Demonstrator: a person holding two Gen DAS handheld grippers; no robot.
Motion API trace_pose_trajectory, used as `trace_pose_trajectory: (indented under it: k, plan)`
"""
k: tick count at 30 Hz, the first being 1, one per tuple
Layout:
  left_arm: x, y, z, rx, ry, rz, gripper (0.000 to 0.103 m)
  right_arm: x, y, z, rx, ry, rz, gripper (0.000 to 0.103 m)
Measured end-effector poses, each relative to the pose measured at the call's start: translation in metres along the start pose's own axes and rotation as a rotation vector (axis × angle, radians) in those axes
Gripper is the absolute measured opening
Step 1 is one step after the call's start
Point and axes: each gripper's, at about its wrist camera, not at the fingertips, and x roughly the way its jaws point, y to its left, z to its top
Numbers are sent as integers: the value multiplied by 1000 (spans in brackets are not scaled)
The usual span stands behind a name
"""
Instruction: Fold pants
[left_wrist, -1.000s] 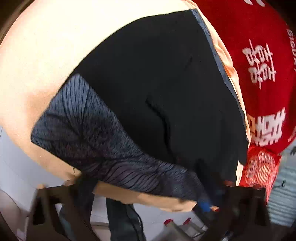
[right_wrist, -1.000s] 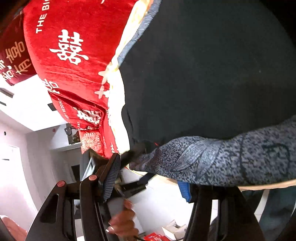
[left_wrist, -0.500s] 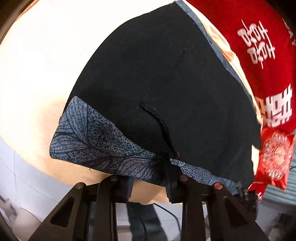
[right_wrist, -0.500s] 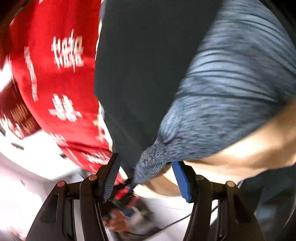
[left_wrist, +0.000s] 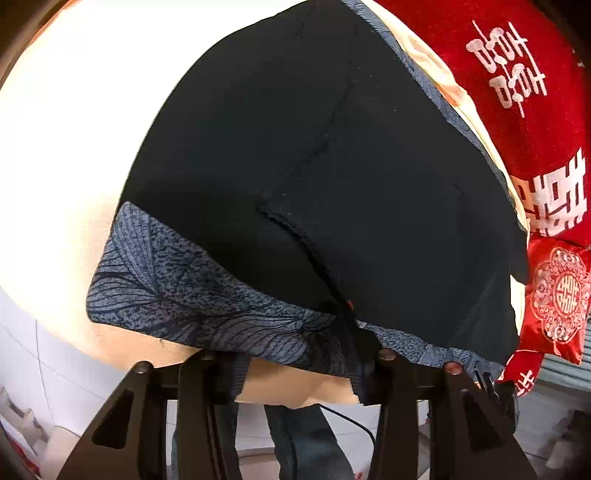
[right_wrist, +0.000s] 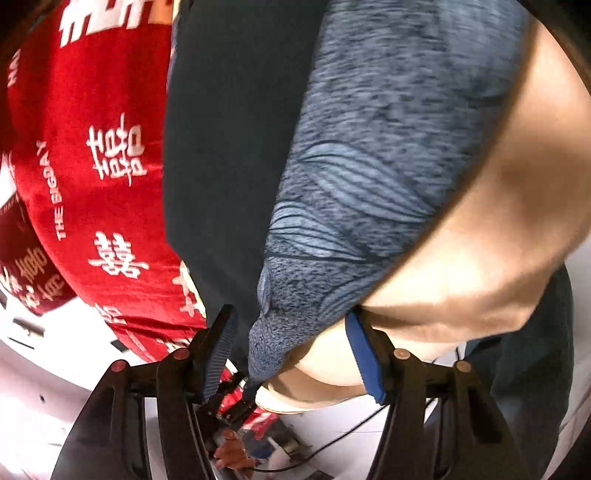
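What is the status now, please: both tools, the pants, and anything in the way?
Left tool jaws just reopened, straddling patterned hem, no grip. Right tool open, closing around hem corner. Pants flat on cream surface. Red cushions beside, not blocking.

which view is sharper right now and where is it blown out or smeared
Left wrist view: sharper, seam stitching on the dark pants reads clearly, but the cream surface at upper left is overexposed to near white. Right wrist view: motion-smeared, the patterned blue fabric streaks, red cloth lettering soft; both bend strongly at the fisheye rim.
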Motion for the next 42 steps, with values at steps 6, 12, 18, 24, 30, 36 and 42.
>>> trace_pose_trajectory:
  k: [6,12,18,24,30,36,42]
  plan:
    - [-6,2,-3,1,-16,32,21,-2,24,-8,-37,6,-12,6]
    - [-47,-5,1,1,-51,-46,18,-7,96,-5,-157,22,-64,6]
    - [-94,-40,29,53,-114,-101,18,-1,187,35,-314,67,-93,6]
    - [-106,-105,116,175,-236,-62,18,48,246,123,-404,161,-180,9]
    - [-52,-133,200,193,-325,100,23,131,266,205,-461,244,-273,9]
    - [1,-110,240,66,-327,298,56,195,250,249,-443,306,-386,13]
    - [-31,-108,223,57,-345,324,56,169,289,220,-589,272,-368,70]
